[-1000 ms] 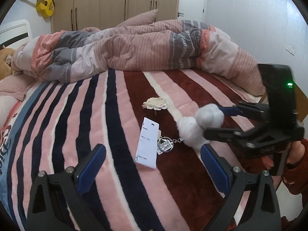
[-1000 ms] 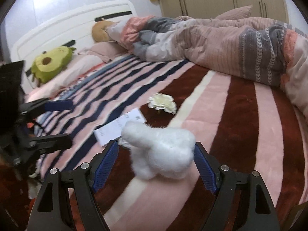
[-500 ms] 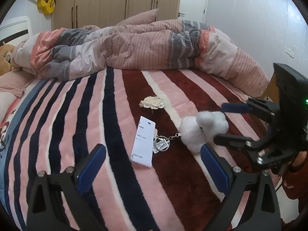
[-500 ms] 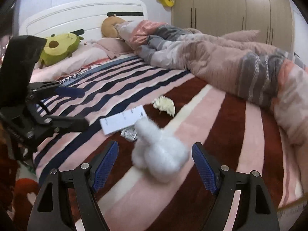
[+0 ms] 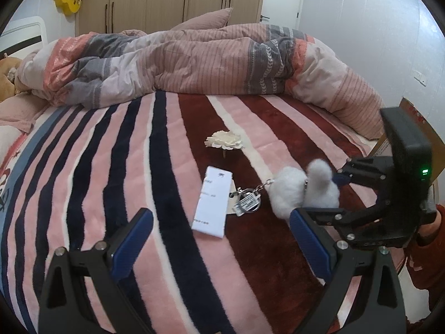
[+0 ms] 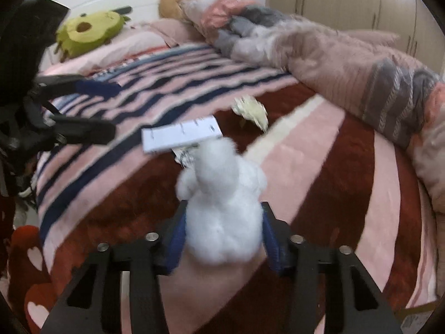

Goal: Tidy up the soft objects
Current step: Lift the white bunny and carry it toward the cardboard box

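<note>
The left gripper (image 5: 219, 246) hangs over the striped bed blanket (image 5: 111, 167) with its jaws spread wide and holding nothing. Right of the white tag (image 5: 212, 201), the right gripper (image 6: 222, 236) has its jaws pressed against both sides of the white plush keychain (image 6: 222, 208), which lies on the blanket's dark red stripe.

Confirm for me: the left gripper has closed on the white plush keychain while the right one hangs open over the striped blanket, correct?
Sides are swapped. The right wrist view shows the right gripper shut on the white plush keychain; the left wrist view shows the left gripper hanging open over the striped blanket.
</note>
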Motion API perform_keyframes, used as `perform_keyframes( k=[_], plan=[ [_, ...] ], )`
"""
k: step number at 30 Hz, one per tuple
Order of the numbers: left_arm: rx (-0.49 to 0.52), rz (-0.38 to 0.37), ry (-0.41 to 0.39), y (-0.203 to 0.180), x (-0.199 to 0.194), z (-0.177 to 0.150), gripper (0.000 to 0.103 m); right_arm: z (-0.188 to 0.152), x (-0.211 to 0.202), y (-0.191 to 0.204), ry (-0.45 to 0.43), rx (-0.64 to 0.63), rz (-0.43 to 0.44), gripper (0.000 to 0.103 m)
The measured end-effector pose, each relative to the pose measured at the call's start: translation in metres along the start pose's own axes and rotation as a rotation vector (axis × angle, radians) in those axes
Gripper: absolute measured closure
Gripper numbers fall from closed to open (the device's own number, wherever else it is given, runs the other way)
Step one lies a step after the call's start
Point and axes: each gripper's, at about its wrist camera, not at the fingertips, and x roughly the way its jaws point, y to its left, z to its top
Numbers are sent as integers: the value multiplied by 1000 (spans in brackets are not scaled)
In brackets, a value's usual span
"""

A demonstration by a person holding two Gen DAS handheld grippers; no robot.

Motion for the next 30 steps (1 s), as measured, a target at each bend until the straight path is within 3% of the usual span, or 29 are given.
perform_keyframes(
  k=[7, 16, 21, 27, 30],
  plan=[
    [11, -23, 4, -6, -2, 2, 5, -2, -4, -4, 1, 51, 5, 63],
    [28, -100, -36, -35, -22, 8, 6, -7, -51, 12, -130, 97, 22, 63],
    [21, -202, -61, -52, -43, 13, 6, -8, -99, 27, -261, 98, 74, 63],
    [-21, -339, -83, -76, -57, 31, 7, 0, -142, 42, -344, 36, 56, 63],
    [-31, -408, -98, -86, -66, 36, 28, -2, -160, 46, -376, 17, 45, 63]
  ],
)
